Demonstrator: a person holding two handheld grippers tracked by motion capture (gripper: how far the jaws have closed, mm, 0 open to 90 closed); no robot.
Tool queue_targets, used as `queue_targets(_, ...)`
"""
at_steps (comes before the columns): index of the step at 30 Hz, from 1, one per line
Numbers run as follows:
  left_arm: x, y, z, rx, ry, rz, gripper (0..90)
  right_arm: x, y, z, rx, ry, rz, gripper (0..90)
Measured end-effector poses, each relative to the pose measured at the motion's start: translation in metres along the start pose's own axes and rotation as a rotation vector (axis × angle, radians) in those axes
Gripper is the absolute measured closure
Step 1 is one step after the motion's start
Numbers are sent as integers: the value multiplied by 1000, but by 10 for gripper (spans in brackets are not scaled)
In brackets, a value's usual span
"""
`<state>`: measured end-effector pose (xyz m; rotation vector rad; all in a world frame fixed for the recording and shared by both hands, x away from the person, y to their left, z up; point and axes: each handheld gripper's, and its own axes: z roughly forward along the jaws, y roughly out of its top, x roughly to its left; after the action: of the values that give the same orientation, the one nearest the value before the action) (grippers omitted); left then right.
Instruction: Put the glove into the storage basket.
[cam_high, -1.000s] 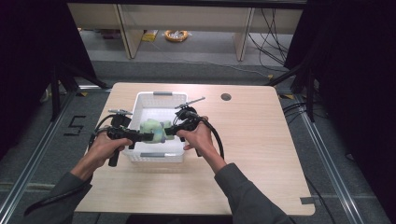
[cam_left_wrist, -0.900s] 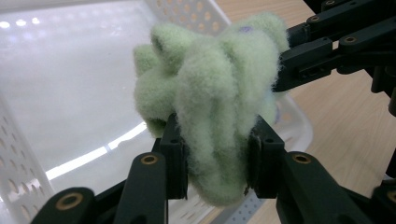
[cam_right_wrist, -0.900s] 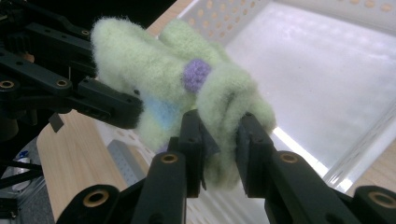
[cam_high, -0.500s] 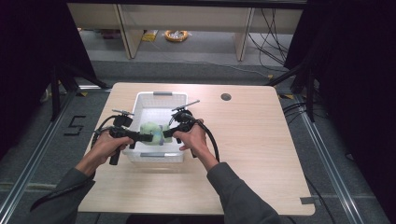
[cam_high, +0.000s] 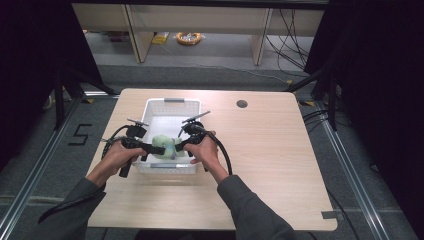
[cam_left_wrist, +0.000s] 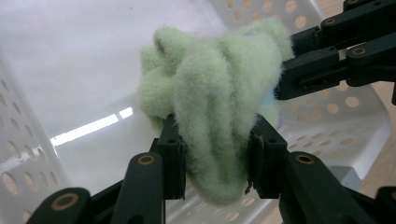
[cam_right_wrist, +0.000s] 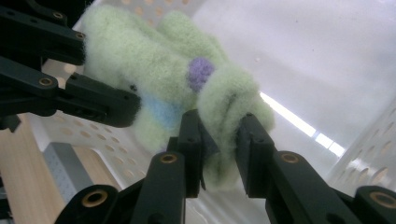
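High view: one wooden bench (cam_high: 280, 165), one white perforated basket (cam_high: 172, 105) near its far left corner, one fuzzy green cloth (cam_high: 162, 146), and two hand-held grippers. The left gripper (cam_high: 156, 149) and right gripper (cam_high: 177, 148) meet over the basket's near edge, each with its jaws closed on the cloth, holding it above the basket floor. In the left gripper view the cloth (cam_left_wrist: 215, 100) is pale green, woolly and bunched into thick folds. The right gripper view shows one purple dot and one light blue patch on the cloth (cam_right_wrist: 163, 74).
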<state>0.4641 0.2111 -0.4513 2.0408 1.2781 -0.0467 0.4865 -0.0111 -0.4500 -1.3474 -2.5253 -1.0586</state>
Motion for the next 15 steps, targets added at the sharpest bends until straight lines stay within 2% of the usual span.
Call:
queue_targets(1, 2, 1, 0, 24, 3, 21, 624, -2, 0, 2, -4, -6, -40, 738)
queue_targets(3, 2, 1, 2, 38, 6, 19, 621, 0, 1, 2, 11, -17, -37, 736)
queue_targets(5, 3, 2, 4, 44, 4, 14, 616, -1, 1, 3, 8, -32, -68, 734)
queue_targets(6, 3, 2, 5, 49, 5, 23, 615, 0, 2, 3, 23, -35, -57, 733)
queue_targets(10, 2, 3, 7, 80, 19, 45, 609, 2, 4, 4, 47, -52, -69, 726)
queue_targets(13, 2, 1, 9, 85, 27, 38, 600, 4, 6, 6, 67, -65, -67, 721)
queue_targets(14, 3, 1, 10, 92, 30, 39, 594, 6, 7, 6, 85, -78, -47, 719)
queue_targets(15, 4, 1, 10, 91, 25, 36, 592, 3, 8, 8, 76, -82, -85, 718)
